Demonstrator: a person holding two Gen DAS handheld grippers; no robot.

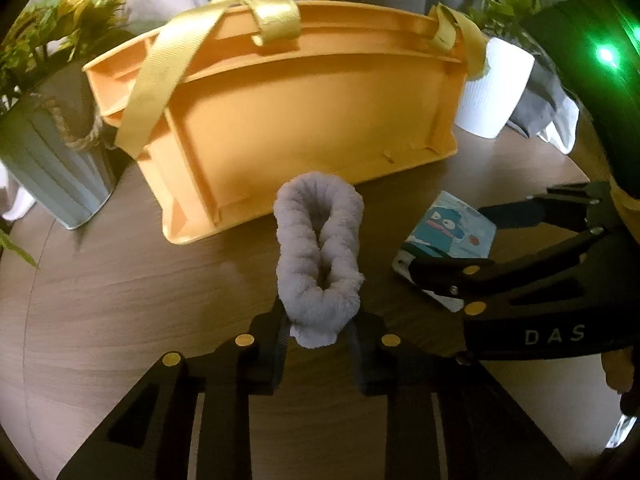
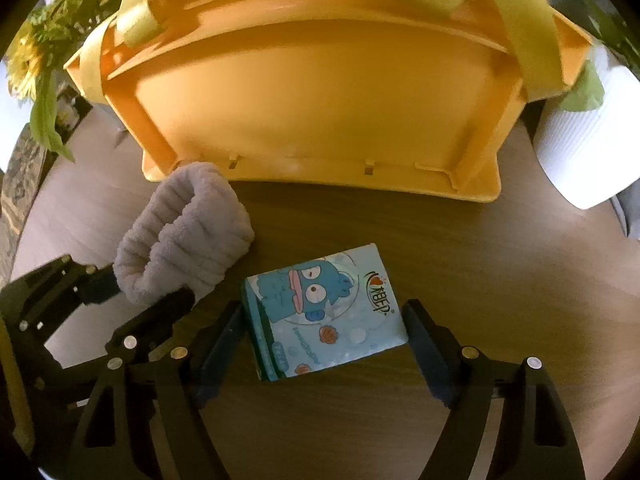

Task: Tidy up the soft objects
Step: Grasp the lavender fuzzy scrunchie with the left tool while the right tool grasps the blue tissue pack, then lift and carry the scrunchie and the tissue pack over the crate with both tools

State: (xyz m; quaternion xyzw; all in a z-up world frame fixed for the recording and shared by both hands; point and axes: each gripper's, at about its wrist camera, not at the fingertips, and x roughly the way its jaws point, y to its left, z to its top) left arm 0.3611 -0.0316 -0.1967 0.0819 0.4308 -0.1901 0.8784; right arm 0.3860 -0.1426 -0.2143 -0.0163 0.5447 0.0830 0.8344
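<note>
A grey fluffy headband (image 1: 318, 248) stands up from the wooden table, and my left gripper (image 1: 318, 328) is shut on its near end. The right wrist view shows the same headband (image 2: 180, 236) with the left gripper (image 2: 138, 292) pinching it. A blue tissue pack (image 2: 324, 312) with a cartoon print lies flat on the table. My right gripper (image 2: 325, 314) is open, one pad close on each side of the pack. From the left wrist view the right gripper (image 1: 450, 240) straddles the pack (image 1: 452, 232). An orange tote basket (image 1: 300, 120) with yellow straps stands just behind both.
A grey-blue pot of sunflowers (image 1: 52, 168) stands left of the basket (image 2: 320, 100). A white ribbed plant pot (image 1: 492, 88) stands to its right, also in the right wrist view (image 2: 584, 148). The round wooden table (image 1: 120, 280) curves away at left; grey cloth hangs behind.
</note>
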